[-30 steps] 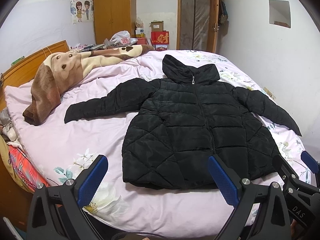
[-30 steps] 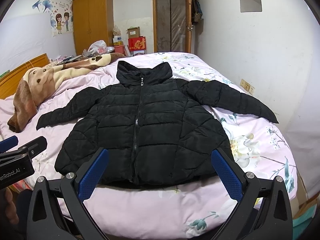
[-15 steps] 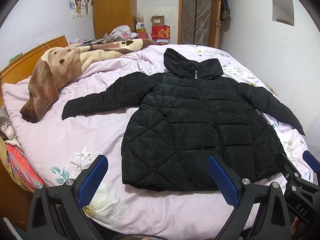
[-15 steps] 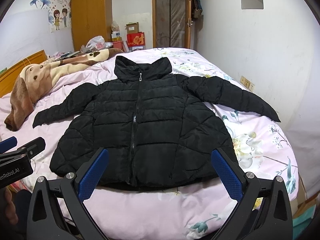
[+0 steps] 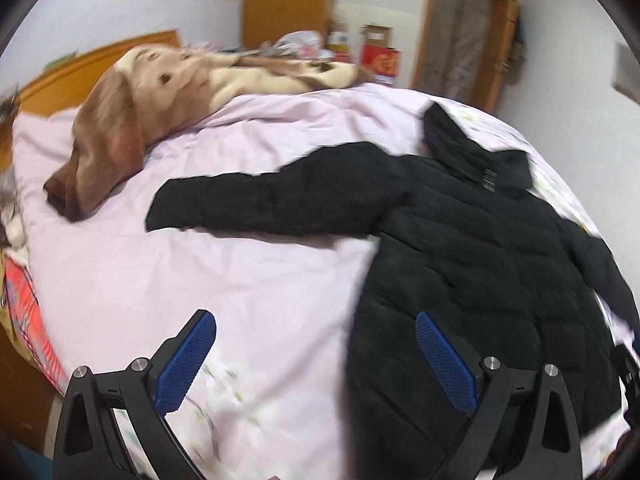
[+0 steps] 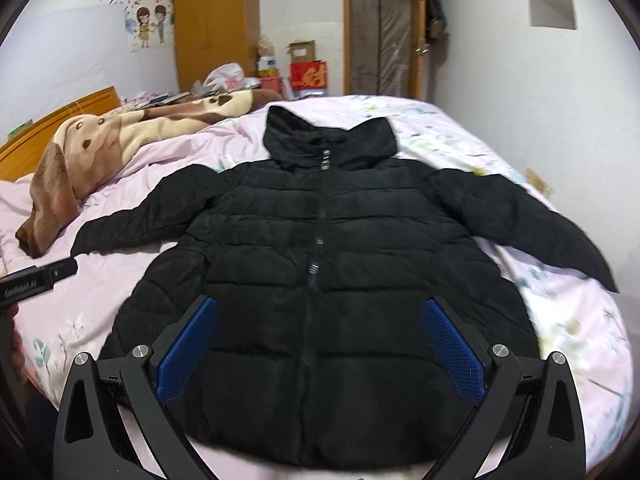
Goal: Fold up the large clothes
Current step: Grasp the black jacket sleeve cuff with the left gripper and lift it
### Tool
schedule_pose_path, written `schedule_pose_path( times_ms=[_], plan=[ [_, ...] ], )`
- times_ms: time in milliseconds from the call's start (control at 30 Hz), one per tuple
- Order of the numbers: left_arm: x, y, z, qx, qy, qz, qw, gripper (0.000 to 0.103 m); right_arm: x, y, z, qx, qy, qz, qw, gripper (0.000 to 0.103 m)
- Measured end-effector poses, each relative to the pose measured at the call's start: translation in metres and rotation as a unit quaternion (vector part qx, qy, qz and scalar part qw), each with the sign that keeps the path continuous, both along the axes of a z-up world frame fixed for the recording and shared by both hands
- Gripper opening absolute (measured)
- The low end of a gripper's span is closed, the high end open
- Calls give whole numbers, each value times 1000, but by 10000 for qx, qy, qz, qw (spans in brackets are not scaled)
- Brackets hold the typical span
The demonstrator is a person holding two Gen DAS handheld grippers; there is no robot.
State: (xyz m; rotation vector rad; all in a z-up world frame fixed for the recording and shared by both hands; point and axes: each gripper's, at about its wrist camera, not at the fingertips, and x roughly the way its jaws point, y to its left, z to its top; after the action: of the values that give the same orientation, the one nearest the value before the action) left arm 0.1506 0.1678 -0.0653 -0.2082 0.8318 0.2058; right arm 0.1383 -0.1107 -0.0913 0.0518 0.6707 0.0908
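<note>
A black quilted hooded jacket (image 6: pixel 320 280) lies flat and zipped on the pink bed, sleeves spread out. In the left wrist view the jacket (image 5: pixel 480 280) fills the right side and its left sleeve (image 5: pixel 260 204) stretches across the sheet. My left gripper (image 5: pixel 316 344) is open and empty above the sheet, left of the jacket's hem and short of the sleeve. My right gripper (image 6: pixel 320 332) is open and empty over the jacket's lower front. The left gripper also shows at the left edge of the right wrist view (image 6: pixel 40 276).
A brown and cream dog-print blanket (image 5: pixel 152 108) lies bunched at the head of the bed (image 5: pixel 200 300). A wooden headboard (image 6: pixel 60 124) is at the left. A wardrobe (image 6: pixel 216 28), boxes and a door (image 6: pixel 380 32) stand beyond the bed.
Both grippers moved forward over the bed. The left one swung left toward the jacket's left sleeve; the right one came in over the lower front. Both stayed open.
</note>
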Motion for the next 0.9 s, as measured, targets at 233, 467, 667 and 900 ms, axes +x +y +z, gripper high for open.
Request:
schedule_pose_path(
  times_ms=[233,467,667,900],
  plan=[
    [56,111,-33,-621,134,939,9936,101,56,36,-12,-190,89,341,9992,102],
    [109,181,-75,-1292,484,1403,9804,101,105,68,-25,-402,192,708,9965,102],
    [138,217,-116,-2303,620,1836,9536,101,127,88,-41,-430,325,872,9947,102],
    [169,243,-148,-3109,586,2265,9212,101,147,107,-52,-505,318,992,9933,102]
  ],
)
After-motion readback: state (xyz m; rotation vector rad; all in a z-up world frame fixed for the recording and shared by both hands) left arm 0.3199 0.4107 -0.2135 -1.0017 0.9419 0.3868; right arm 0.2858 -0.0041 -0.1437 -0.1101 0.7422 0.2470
